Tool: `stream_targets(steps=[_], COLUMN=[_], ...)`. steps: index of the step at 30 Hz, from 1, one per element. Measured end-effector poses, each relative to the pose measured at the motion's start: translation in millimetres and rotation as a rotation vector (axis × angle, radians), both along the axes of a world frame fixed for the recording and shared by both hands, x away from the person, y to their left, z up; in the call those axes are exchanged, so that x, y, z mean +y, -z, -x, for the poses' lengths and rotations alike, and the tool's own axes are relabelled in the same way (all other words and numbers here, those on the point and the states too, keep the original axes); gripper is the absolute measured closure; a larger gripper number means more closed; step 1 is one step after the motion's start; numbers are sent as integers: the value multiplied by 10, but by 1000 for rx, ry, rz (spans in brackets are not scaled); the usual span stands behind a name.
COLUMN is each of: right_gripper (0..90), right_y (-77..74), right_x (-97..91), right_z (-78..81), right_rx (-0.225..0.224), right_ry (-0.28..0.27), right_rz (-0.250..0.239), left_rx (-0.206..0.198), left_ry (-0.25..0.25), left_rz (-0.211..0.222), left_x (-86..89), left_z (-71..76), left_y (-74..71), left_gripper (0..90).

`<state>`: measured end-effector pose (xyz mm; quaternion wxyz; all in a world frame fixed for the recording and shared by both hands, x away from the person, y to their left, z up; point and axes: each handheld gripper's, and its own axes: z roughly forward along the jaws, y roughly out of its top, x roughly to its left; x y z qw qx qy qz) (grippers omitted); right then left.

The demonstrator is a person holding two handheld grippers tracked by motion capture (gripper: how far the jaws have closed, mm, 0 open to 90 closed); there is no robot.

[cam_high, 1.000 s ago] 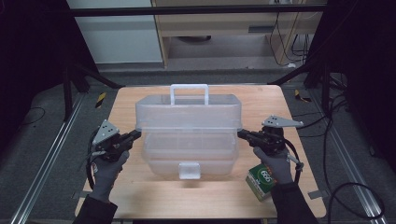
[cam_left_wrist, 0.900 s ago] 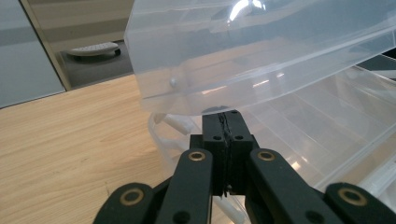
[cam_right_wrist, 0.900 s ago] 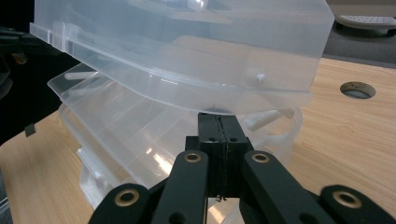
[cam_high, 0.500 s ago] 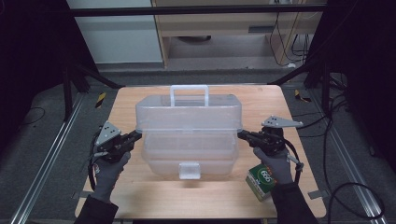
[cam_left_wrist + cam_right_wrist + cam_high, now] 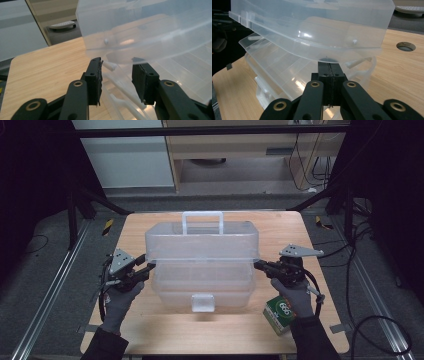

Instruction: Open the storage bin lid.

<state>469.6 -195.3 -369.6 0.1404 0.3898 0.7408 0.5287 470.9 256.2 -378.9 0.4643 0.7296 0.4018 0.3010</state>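
Dark room all round, with black frame posts at the left and right edges of the high view and a pale cabinet (image 5: 122, 155) at upper left. Grey carpeted floor (image 5: 50, 270) below, crossed by metal rails and loose cables at right. Light wooden table (image 5: 280, 227) in the centre of the frame, with a round hole (image 5: 405, 46) in its top at right in the right gripper view. Clear plastic toolbox (image 5: 202, 262) mid-table, handle (image 5: 202, 220) at its far side, white latch (image 5: 202, 302) at the near side, lid part raised off the tiers beneath. Green-and-white carton (image 5: 280, 315) at lower right, near the table's front edge, just under the gloved right hand. Left gripper (image 5: 148, 268) at the box's left end, centre left of the frame: jaws just been opening, now parted, lid edge and a white hinge arm (image 5: 111, 66) between them, pads off the plastic. Right gripper (image 5: 259, 265) at the box's right end, jaws clenched together, tips against the lid's lower edge; nothing visibly pinched between them.
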Motion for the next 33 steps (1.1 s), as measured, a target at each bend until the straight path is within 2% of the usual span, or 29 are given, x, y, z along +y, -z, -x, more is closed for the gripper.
stream_targets(steps=[11, 18, 27, 33], right_gripper=[900, 900, 897, 878], right_y=[-1, -1, -1, 39], right_x=[0, 1, -2, -19], right_z=[-2, -3, 1, -1], right_rx=[3, 6, 10, 12], right_ry=[-1, -4, -7, 26], right_rz=[-1, -3, -3, 56], left_rx=[-43, -68, -63, -59], left_ry=[7, 1, -9, -10], left_rz=[11, -7, -17, -19], left_x=[-41, -36, -36, -31], left_z=[-38, -17, -4, -1], left_y=[-38, -50, -71, -70], left_gripper=[576, 613, 649, 652])
